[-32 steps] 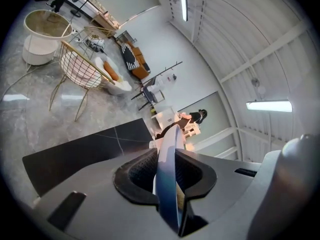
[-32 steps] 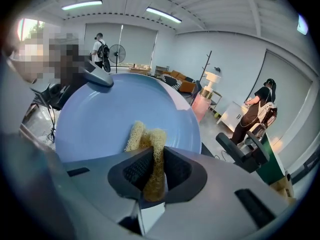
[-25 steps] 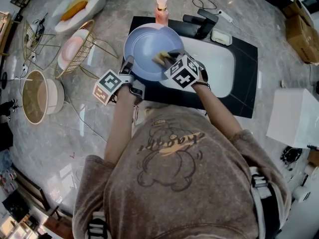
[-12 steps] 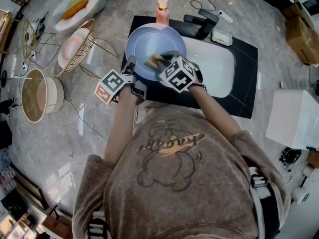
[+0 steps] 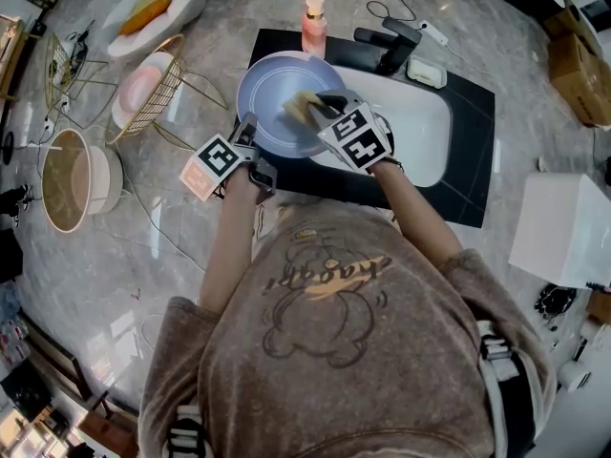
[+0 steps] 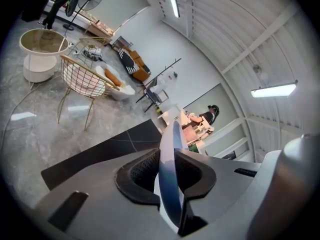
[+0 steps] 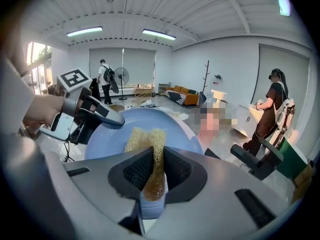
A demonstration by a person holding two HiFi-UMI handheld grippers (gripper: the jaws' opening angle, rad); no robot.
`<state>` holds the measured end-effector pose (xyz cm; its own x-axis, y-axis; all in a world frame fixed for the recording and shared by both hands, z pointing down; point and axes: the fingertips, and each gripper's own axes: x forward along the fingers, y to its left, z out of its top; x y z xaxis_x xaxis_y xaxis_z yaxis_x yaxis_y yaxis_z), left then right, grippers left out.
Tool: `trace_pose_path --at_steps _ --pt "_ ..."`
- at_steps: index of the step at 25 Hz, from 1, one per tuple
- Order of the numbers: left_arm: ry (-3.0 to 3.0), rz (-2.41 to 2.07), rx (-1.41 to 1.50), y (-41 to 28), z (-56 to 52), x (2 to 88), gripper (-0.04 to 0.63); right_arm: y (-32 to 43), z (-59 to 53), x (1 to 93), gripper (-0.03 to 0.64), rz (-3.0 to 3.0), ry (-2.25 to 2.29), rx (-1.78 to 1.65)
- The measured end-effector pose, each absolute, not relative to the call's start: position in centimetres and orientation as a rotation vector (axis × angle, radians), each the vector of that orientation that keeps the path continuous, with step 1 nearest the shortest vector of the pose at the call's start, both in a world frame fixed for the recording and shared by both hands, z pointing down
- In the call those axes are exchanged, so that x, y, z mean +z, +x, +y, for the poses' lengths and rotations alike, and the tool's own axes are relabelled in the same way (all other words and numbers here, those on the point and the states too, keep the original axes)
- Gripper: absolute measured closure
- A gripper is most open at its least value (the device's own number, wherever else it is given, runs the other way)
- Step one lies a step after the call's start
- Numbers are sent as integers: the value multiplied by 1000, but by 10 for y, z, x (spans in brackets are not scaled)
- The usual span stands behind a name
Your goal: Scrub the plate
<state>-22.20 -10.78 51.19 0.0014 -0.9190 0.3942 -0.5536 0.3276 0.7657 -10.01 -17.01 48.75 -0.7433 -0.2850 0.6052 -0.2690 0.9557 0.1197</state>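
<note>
Scrubbing at the sink's [image 5: 420, 122] left edge.
Left gripper [image 5: 246, 128], just tightened, clamps plate [image 5: 272, 84]; right gripper [image 5: 320, 111] pinches sponge [image 5: 299, 106] on it; next: wipe the rest.

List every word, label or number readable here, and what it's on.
Shirt: script lettering above a cartoon figure, too warped to read.
Marker cubes: black-and-white square patterns, no letters.
Pump bottle: no label legible.
</note>
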Motion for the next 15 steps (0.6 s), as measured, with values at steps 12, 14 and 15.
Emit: trace_pose_path --at_steps 12,14,15 --pt "1285 -1695 -465 -248 -83 536 522 -32 -197 470 564 -2560 623 248" --pt "1280 -1690 -463 -251 -82 541 522 -20 -199 469 563 -2587 679 341" --pt "1276 -1689 -459 -252 -81 544 522 -14 -200 469 565 -2600 705 384"
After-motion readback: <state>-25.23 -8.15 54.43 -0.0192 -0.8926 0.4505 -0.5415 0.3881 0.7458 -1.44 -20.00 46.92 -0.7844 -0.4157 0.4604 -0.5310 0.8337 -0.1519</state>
